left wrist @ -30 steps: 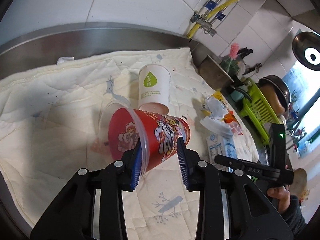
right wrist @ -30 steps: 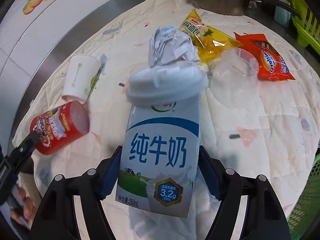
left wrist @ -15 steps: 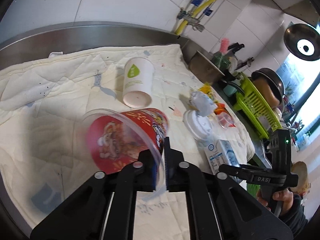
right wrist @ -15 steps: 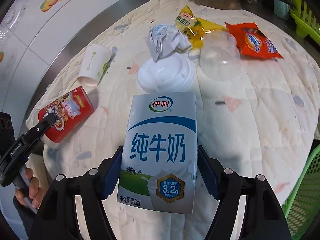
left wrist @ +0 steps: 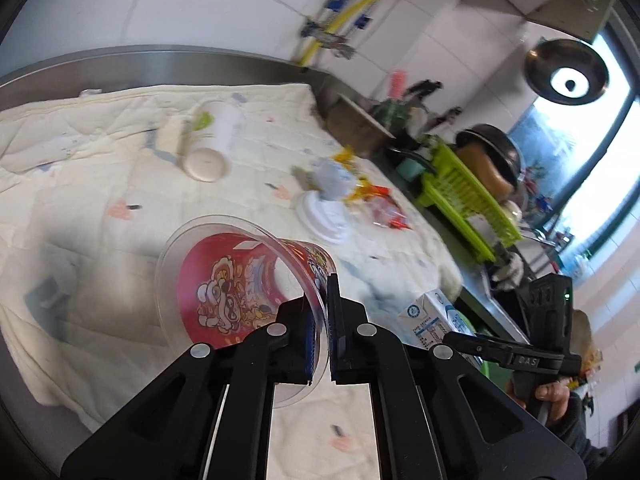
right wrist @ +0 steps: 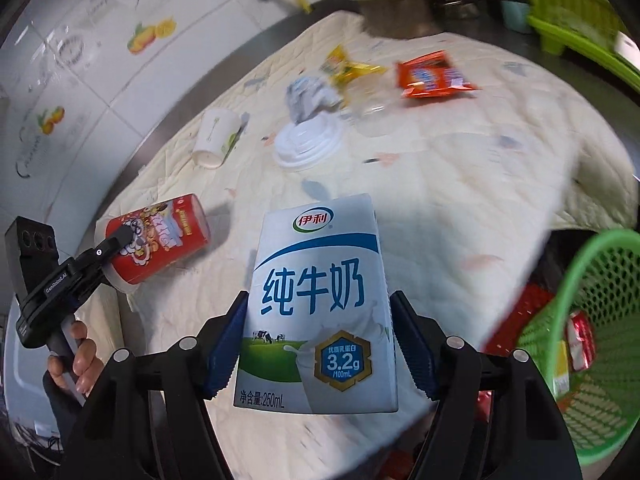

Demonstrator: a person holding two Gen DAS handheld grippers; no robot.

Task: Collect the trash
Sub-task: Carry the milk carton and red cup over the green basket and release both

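Note:
My left gripper (left wrist: 320, 316) is shut on the clear rim of a red snack cup (left wrist: 240, 284) and holds it above the quilted cloth; it also shows in the right wrist view (right wrist: 156, 240). My right gripper (right wrist: 316, 320) is shut on a blue and white milk carton (right wrist: 320, 300), held upright over the cloth's front edge; the carton also shows in the left wrist view (left wrist: 434, 322). A green mesh basket (right wrist: 596, 332) with wrappers inside sits low at the right.
On the cloth (right wrist: 460, 168) lie a white paper cup (right wrist: 216, 136), a white lid (right wrist: 308, 144), crumpled paper (right wrist: 310, 94), a yellow wrapper (right wrist: 346, 66), an orange wrapper (right wrist: 434, 74) and a clear plastic cup (right wrist: 372, 114). A green dish rack (left wrist: 468, 200) stands beyond.
Both grippers have lifted and pulled back from the cloth with their loads. The left jaws closed onto the cup's rim. The green basket has come into the right wrist view.

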